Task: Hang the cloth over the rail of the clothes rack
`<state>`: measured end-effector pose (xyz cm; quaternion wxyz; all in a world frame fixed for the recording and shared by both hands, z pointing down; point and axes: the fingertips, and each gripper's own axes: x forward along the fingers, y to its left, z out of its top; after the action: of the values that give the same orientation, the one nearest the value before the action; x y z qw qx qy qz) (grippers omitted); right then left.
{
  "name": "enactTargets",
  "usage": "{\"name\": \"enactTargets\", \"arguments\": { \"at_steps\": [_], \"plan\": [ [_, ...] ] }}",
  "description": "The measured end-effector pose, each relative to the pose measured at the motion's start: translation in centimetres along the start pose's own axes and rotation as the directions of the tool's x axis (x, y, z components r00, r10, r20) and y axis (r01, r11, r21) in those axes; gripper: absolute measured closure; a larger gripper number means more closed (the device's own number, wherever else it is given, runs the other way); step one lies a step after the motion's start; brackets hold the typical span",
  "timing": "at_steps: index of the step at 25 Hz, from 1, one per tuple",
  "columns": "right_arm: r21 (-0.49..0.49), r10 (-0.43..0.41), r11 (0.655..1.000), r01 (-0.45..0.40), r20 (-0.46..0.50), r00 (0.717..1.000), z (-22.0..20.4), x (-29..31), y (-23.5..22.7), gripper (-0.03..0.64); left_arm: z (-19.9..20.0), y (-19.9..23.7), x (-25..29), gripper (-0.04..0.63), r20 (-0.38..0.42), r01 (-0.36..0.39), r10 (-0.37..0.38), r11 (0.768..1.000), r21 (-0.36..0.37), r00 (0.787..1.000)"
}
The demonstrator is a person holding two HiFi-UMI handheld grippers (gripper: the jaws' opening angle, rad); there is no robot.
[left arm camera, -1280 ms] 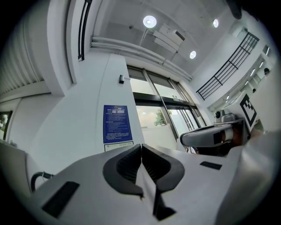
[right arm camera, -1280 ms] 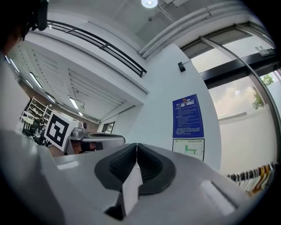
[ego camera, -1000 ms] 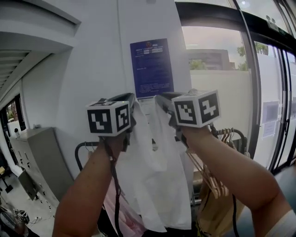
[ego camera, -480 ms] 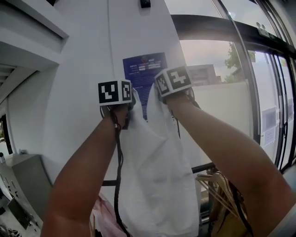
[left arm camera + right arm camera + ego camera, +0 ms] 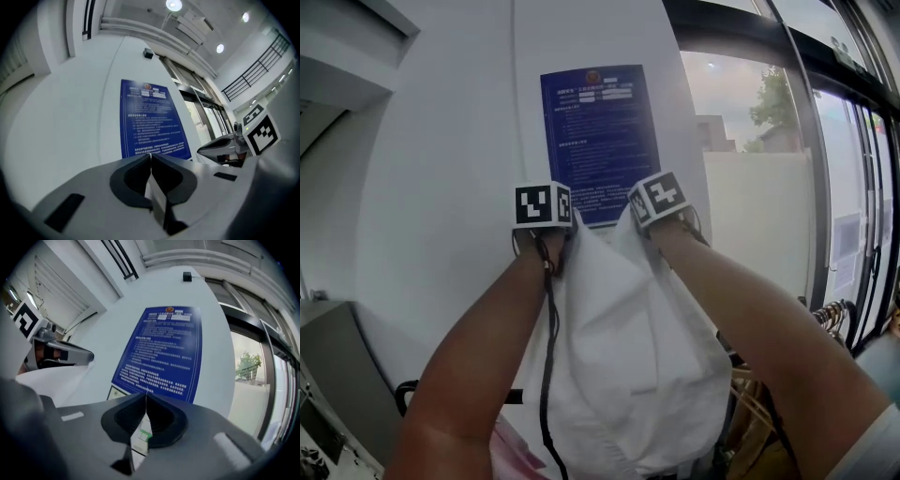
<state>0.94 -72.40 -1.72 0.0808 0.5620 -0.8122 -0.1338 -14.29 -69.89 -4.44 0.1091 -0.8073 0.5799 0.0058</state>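
Cloth (image 5: pixel 628 356) hanging lengthwise straight down, upper edge clamped by left tool (image 5: pixel 150 157) and right tool (image 5: pixel 146 394)

Blue wall poster (image 5: pixel 598 141): white print too small, illegible. No other txt readable.

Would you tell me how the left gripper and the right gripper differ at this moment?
The left gripper pinches plain white cloth; the right gripper pinches a part bearing a green-printed label. The left gripper's marker cube sits upright in the head view; the right gripper's is tilted. Both are shut on the cloth, before the blue poster.
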Motion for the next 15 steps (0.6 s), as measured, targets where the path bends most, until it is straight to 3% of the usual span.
{"name": "enactTargets", "arguments": {
  "at_steps": [3,7,15],
  "plan": [
    [-0.001,0.014,1.0,-0.014,-0.083,0.996,-4.5,3.9,-0.8,0.607,-4.3,1.5,3.4,0.584,-0.064,-0.021,0.017,0.998,-0.06,0.998],
    [0.006,0.069,0.998,-0.069,-0.16,0.985,-8.8,6.5,-0.1,0.607,-8.5,1.5,5.7,0.584,-0.138,-0.021,0.013,0.998,-0.059,0.99],
    [0.081,0.098,0.993,-0.089,-0.118,0.988,-8.7,6.9,0.4,0.567,-9.9,0.8,6.5,0.583,-0.111,-0.044,0.036,0.997,-0.07,0.993]
  ]
}}
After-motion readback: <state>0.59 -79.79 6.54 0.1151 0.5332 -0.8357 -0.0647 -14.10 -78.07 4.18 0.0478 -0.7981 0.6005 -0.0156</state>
